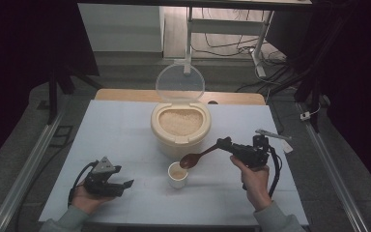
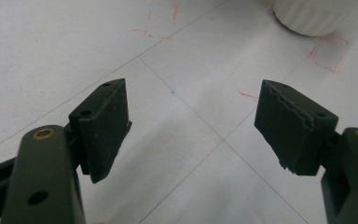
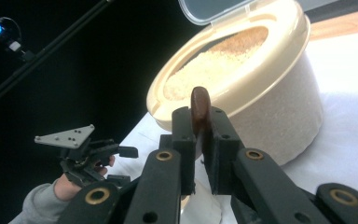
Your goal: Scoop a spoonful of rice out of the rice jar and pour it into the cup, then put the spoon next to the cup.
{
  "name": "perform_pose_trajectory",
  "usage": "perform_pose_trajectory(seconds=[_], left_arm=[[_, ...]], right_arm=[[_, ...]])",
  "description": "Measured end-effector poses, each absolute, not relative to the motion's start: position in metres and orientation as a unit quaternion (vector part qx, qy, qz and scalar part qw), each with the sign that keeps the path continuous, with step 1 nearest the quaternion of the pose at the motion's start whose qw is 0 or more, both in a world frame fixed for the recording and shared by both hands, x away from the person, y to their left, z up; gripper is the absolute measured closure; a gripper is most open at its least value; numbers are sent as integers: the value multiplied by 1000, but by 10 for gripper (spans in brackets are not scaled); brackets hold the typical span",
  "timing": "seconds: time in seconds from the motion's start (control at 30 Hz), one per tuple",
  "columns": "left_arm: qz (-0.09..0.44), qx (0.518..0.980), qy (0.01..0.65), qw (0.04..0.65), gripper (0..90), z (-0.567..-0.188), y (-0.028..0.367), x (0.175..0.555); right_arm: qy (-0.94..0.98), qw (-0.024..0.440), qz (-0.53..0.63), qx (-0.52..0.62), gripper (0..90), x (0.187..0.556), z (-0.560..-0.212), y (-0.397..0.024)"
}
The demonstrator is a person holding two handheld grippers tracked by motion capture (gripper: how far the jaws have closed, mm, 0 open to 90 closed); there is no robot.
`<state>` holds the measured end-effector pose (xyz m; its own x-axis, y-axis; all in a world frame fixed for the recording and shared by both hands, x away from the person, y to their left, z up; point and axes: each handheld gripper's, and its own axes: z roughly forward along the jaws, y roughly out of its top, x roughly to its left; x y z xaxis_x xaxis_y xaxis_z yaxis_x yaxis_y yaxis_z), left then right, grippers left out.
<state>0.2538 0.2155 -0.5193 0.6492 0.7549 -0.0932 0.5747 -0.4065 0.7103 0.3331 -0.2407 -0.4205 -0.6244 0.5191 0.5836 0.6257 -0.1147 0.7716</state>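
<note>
High view, left to right: left gripper [image 1: 110,181] resting at near left of table [image 1: 125,125], jaws apart, nothing between. Cup [image 1: 178,174] near centre, just in front of rice tub [image 1: 180,126] with clear lid [image 1: 180,83] raised. Spoon [image 1: 199,156] clenched by right gripper [image 1: 223,144] at the handle; long axis running right to left, bowl pointing left and tipped down over cup. No readable writing.

Dim surroundings; evenly lit table; soft close-up blur.
</note>
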Motion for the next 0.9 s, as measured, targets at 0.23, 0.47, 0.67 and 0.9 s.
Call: perform_pose_trajectory(seconds=[0.23, 0.47, 0.67, 0.9], left_arm=[[122, 828, 402, 371, 255, -519, 216, 255], [123, 829, 400, 370, 255, -519, 215, 255], [122, 830, 400, 370, 255, -519, 215, 255], [121, 830, 400, 369, 254, -519, 215, 255]], right_arm=[[-664, 42, -611, -429, 826, 331, -411, -261], [-688, 52, -583, -429, 826, 330, -410, -274], [-710, 69, -558, -424, 826, 330, -417, -273], [-738, 101, -525, -412, 825, 331, -425, -268]])
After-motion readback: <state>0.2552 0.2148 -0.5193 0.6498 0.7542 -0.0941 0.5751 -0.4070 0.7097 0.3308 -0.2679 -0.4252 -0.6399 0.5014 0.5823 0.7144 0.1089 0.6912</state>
